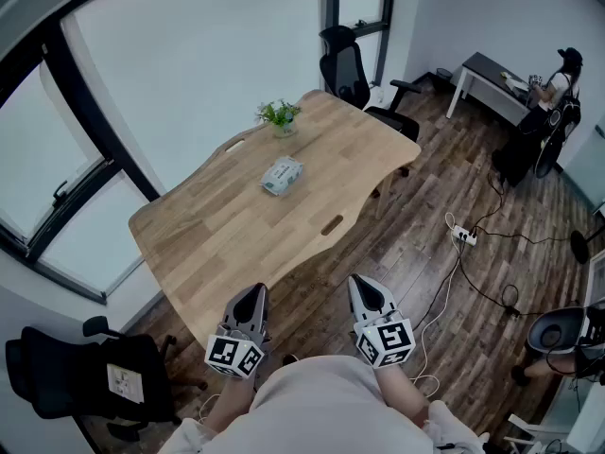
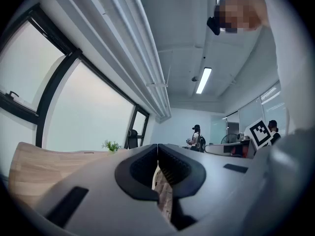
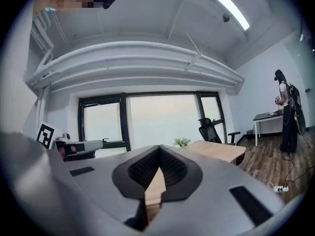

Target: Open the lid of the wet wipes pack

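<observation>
One pale wet wipes pack (image 1: 282, 175) lies flat on the bench (image 1: 227, 235); a small pot (image 1: 284, 130) beyond it holds a green plant (image 1: 279, 113). Both the left tool (image 1: 254, 291) and the right tool (image 1: 363, 282) are pressed together, empty.

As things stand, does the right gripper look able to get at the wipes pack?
Probably not yet: the right gripper hangs shut short of the table, while the pack lies mid-table, far off. Nothing bars the way.

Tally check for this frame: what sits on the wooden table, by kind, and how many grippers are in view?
wet wipes pack: 1
potted plant: 1
grippers: 2, the left gripper and the right gripper, both off the table with jaws together
Total: 4
</observation>
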`<state>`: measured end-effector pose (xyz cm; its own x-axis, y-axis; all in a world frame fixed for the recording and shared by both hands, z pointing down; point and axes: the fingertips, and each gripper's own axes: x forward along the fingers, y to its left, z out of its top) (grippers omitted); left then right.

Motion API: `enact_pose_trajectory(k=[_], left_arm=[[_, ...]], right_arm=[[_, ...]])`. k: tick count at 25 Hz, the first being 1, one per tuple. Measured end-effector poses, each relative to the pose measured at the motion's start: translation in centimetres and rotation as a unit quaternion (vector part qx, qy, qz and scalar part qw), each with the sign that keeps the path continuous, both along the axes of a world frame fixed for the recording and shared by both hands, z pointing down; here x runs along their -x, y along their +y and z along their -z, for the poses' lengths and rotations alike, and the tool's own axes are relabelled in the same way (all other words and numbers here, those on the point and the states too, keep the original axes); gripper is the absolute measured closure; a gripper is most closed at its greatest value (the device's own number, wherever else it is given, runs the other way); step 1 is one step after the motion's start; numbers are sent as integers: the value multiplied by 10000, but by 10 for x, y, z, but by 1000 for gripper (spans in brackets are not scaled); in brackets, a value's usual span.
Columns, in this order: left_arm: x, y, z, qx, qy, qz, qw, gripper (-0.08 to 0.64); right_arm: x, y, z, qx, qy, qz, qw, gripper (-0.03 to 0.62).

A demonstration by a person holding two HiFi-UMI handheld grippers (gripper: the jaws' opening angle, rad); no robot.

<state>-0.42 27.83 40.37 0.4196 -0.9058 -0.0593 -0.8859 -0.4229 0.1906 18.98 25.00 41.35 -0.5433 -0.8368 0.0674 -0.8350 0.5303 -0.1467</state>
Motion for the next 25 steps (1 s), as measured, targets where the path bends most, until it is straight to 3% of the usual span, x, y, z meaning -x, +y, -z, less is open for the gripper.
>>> enact_pose_trajectory(k=[25], left_arm=[[16, -1, 1, -29, -220, -93, 9997, 538]], right_arm=[[16, -3, -1, -38, 89, -186, 9998, 584]])
